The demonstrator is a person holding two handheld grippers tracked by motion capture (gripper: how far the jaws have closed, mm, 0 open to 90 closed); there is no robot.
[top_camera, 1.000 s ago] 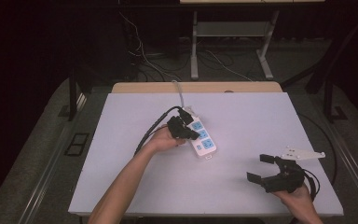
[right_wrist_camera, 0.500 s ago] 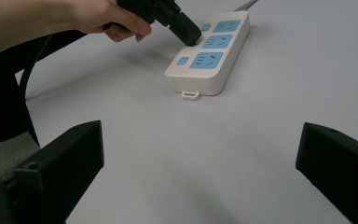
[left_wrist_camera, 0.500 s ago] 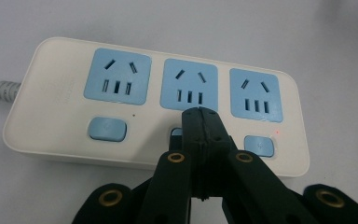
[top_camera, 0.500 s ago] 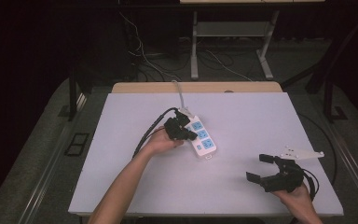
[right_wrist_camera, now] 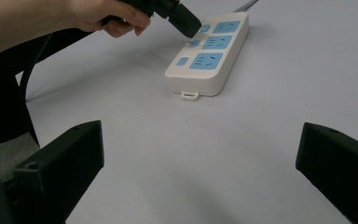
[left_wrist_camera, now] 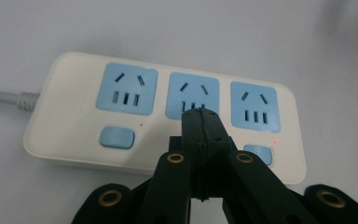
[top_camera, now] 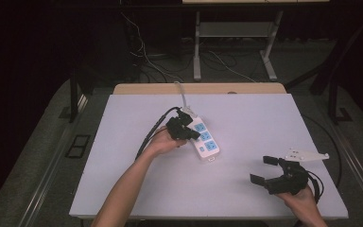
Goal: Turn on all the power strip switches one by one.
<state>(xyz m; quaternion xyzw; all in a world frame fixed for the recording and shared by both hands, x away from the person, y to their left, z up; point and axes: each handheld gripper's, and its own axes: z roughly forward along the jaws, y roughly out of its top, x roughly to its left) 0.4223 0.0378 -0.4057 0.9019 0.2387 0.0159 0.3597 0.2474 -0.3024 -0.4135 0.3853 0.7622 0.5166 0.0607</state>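
desk (top_camera: 246, 189): I see a white power strip (top_camera: 203, 139) near its centre, toward the far edge | left gripper (top_camera: 192, 134): fingers together, tip over the middle switch (right_wrist_camera: 195, 43) | right gripper (top_camera: 263, 169): fingers apart, idle by the near right corner | risk: tip slips, shoves strip | unclear: whether tip touches switch; strip's cable (top_camera: 181, 92) cut off at far edge

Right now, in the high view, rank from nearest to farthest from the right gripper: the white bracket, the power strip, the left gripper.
1. white bracket, just beyond the right gripper, near the table's right edge.
2. power strip, mid-table.
3. left gripper, shut, at the strip's far side.
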